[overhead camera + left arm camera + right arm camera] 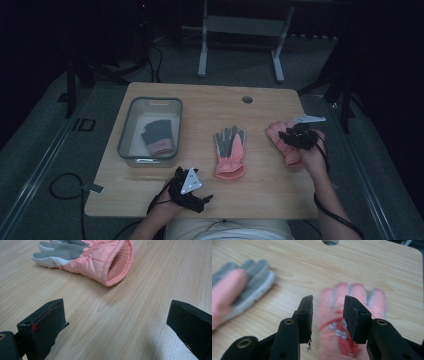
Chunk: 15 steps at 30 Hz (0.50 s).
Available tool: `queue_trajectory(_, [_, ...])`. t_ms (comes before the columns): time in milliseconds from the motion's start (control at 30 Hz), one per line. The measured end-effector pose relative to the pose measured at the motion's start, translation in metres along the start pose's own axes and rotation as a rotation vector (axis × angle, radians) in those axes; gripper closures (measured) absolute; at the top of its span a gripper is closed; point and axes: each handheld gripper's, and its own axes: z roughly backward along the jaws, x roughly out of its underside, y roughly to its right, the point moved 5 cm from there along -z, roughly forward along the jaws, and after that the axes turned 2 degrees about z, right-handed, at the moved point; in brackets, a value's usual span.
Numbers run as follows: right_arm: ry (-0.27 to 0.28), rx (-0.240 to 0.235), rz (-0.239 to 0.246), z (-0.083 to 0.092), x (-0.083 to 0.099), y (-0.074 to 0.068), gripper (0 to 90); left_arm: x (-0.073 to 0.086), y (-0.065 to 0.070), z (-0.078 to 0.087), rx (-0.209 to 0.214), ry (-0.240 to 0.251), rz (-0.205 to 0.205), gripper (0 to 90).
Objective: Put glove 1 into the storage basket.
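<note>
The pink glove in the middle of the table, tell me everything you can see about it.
The pink glove lies flat on the wooden table, fingers pointing away from the person. It looks like padded, shiny fabric with a grey palm and grey fingers, a gathered wrist and an open cuff showing a ribbed pink lining. Nothing touches it apart from the table.

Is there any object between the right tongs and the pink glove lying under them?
Nothing visible is in the way. The right tongs hang directly above the pink glove on the table, jaws parted with no object between them and it. The other pink and grey glove lies apart, toward the middle.
</note>
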Motion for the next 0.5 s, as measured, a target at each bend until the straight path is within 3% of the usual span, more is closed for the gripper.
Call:
queue_trajectory(267, [-0.072, 0.055, 0.022, -0.016, 0.016, 0.026, 53.4, 0.001, -0.001, 0.0, -0.001, -0.003, 0.004, 1.9])
queue_trajectory(400, [-0.132, 0.057, 0.047, -0.03, 0.029, 0.028, 51.4, 0.001, -0.001, 0.0, -0.003, -0.004, -0.001, 1.8])
queue_trajectory(500, [-0.126, 0.066, 0.061, -0.037, 0.035, 0.027, 53.6, 0.001, -0.001, 0.0, -0.002, -0.004, 0.001, 1.9])
